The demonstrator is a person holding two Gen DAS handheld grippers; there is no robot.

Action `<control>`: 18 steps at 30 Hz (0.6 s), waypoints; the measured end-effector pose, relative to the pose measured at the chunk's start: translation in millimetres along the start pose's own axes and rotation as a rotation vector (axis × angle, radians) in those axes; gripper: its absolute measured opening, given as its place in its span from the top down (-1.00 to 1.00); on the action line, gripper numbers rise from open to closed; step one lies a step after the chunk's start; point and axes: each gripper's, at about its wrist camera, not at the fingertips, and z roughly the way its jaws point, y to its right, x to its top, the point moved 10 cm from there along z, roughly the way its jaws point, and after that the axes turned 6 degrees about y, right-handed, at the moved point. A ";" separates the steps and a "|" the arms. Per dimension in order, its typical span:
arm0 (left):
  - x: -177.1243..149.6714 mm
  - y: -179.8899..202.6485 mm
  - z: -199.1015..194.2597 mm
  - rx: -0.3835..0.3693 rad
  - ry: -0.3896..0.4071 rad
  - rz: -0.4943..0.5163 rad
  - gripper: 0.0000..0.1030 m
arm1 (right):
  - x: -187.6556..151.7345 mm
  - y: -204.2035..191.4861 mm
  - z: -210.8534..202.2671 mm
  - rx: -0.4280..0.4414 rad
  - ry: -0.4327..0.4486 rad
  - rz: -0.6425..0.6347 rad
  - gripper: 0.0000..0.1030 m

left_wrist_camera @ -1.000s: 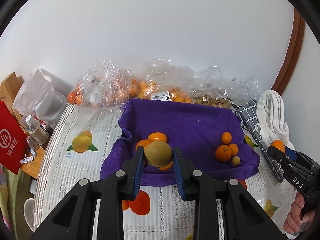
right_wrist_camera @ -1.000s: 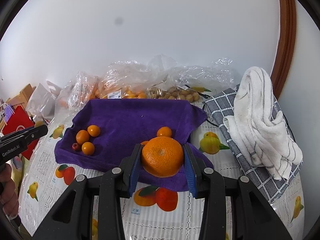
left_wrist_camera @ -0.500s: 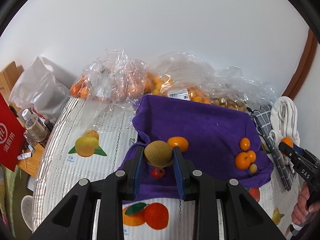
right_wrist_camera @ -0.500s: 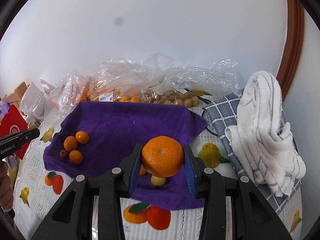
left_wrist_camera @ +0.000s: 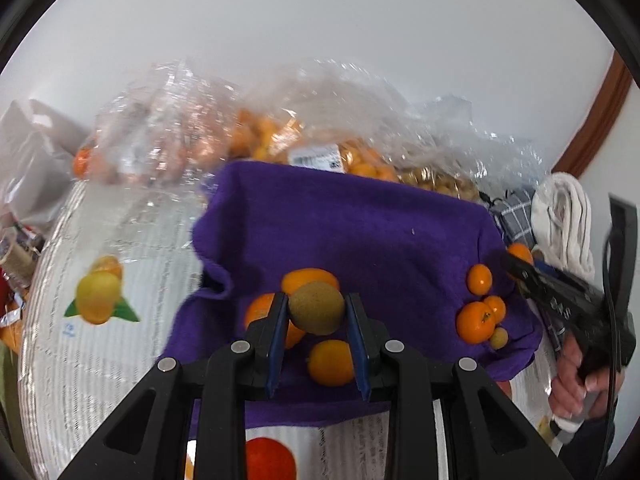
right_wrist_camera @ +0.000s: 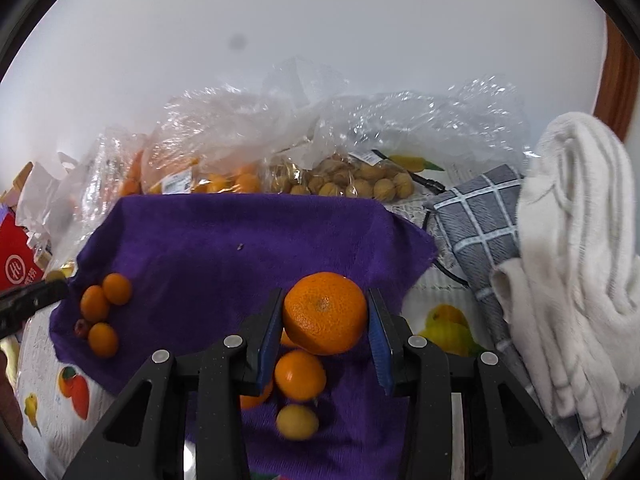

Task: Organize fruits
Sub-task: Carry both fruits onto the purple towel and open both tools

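Left gripper grips a brownish fruit, right gripper clamps the big orange; both hover over their piles near the purple cloth's front edge.

Bagged fruit behind towel

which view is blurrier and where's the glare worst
Left wrist view: smeared, most at the plastic bags and tablecloth, while the brown fruit in the left gripper stays crisp. Right wrist view: sharper, glare sparkles on the clear bags; the orange is sharp.
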 end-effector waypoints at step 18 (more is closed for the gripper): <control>-8.9 11.5 38.9 -0.020 -0.074 0.006 0.47 | 1.1 -10.1 62.1 0.007 -0.094 0.006 0.22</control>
